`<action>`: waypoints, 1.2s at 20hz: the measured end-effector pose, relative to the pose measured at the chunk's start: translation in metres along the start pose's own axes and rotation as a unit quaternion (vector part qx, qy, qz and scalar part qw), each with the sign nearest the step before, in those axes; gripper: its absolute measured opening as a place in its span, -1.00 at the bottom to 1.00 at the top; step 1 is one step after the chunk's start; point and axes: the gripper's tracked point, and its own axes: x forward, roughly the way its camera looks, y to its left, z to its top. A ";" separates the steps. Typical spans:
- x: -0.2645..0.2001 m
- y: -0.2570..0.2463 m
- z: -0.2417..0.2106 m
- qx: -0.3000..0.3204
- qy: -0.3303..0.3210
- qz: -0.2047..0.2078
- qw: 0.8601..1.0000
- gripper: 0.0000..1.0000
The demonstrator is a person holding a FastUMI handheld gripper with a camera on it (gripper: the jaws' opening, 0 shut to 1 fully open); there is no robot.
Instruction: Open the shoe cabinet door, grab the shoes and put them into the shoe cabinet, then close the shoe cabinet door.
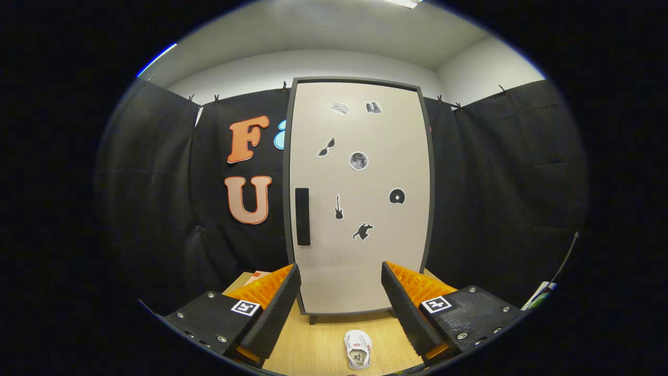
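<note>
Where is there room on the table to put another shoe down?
The wooden table is bare between the shoe and the closed cabinet, and again beside the shoe, toward the handle side. The open claw holds nothing, its fingers flanking that strip. Right at the cabinet's feet it gets tight.

- One shoe cabinet (pixel 360 271) is seen beyond the claw (pixel 340 298), with one door, shut.
- One dark handle (pixel 302 216) is counted on that door.
- Seven stickers are counted on the door.
- One shoe (pixel 357 349) is seen between the two spread fingers, on the one desk (pixel 313 347).
- Nothing is gripped by the one claw.
</note>
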 end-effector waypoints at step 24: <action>0.226 0.090 0.016 -0.003 -0.015 0.048 0.999 0.93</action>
